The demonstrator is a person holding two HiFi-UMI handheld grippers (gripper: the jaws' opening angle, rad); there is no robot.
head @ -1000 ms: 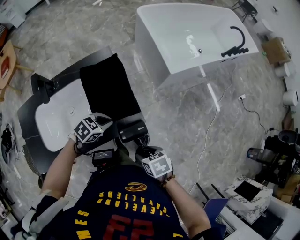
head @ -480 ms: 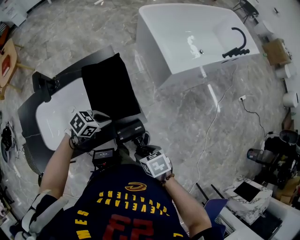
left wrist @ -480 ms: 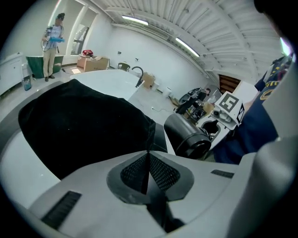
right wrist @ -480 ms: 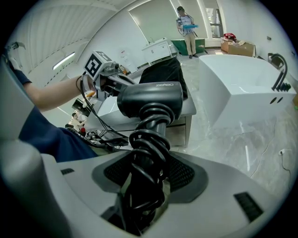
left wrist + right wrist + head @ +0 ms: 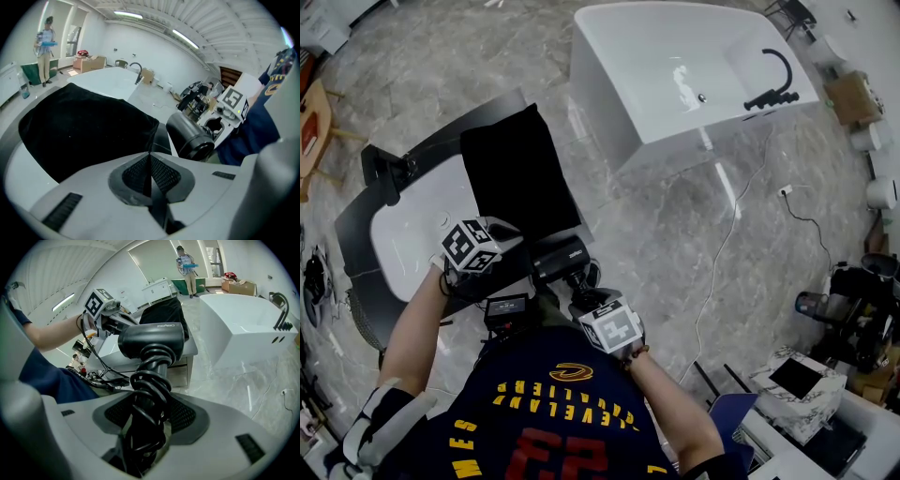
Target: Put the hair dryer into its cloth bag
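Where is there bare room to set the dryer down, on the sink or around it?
The white basin is bare left of the cloth bag, which covers the counter's right part. Marble floor lies open between counter and bathtub. Crowded: the near edge, where left gripper, right gripper and hair dryer meet.

We see the right gripper, its jaws clamped on the cord-wrapped handle of a black hair dryer held upright. Beyond it, a black cloth bag lies on a white counter. A white bathtub stands at right.
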